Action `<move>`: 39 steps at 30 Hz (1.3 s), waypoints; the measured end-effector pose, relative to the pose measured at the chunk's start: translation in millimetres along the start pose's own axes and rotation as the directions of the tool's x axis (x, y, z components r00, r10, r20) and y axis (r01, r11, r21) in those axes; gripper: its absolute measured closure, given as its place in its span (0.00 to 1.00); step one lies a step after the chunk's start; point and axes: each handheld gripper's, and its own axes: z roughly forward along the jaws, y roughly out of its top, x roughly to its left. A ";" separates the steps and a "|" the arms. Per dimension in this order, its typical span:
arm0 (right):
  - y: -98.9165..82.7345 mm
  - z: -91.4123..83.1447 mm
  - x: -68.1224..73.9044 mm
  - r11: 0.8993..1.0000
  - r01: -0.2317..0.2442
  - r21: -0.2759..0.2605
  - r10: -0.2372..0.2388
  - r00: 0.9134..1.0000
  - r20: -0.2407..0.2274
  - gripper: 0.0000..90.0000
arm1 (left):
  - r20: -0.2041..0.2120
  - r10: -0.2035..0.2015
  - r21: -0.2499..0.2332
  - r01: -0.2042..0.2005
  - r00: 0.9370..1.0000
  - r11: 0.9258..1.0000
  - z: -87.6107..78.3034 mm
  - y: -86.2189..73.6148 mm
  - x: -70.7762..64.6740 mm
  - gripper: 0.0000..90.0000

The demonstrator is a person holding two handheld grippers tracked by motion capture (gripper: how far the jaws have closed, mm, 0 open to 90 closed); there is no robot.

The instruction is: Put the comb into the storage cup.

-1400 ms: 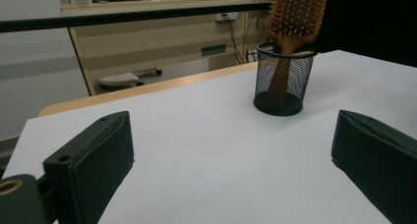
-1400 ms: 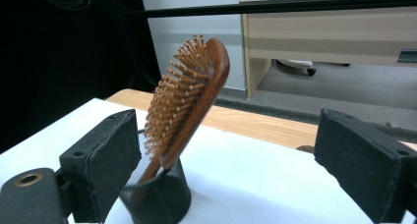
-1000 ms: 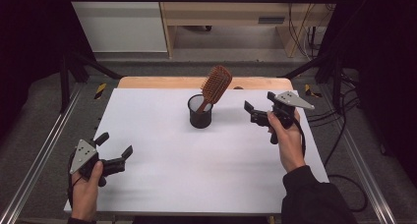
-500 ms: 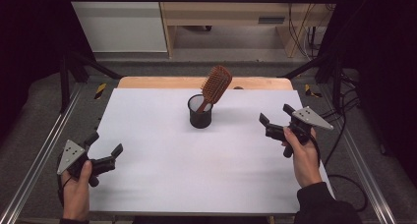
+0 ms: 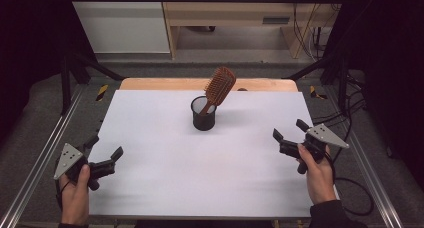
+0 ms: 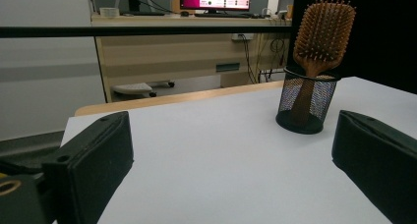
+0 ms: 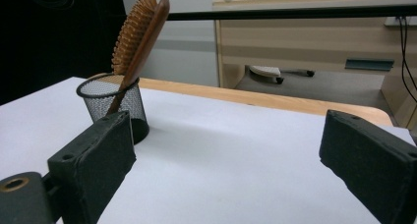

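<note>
Although two monitors are seen on a far desk in the left gripper view, no writing can be read. One white worktop (image 5: 210, 158) with a wooden far edge is observed, set in a dim room. One black mesh cup (image 5: 203, 114) stands upright near the worktop's middle; one wooden hairbrush (image 5: 218, 87) leans in it, bristle head uppermost. The left gripper (image 5: 104, 157) and right gripper (image 5: 289, 130) are held at the near corners, well apart from the cup, jaws spread and empty.
</note>
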 end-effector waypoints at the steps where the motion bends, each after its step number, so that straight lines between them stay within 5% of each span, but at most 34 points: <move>1: -2.1 -1.6 -1.1 1.000 0.000 -0.001 0.000 1.000 0.001 0.06 | 0.000 0.001 0.001 -0.001 1.000 1.000 0.1 0.0 -0.2 0.03; 14: -22.6 -20.0 -6.8 1.000 0.003 -0.023 -0.002 1.000 0.021 0.05 | 0.013 0.002 0.003 -0.002 1.000 1.000 0.0 -0.2 -2.6 0.03; 39: -49.8 -26.7 5.0 0.999 0.035 -0.032 -0.036 0.999 -0.031 0.04 | 0.058 0.007 -0.005 -0.007 0.998 1.000 -3.7 -1.1 -11.7 0.03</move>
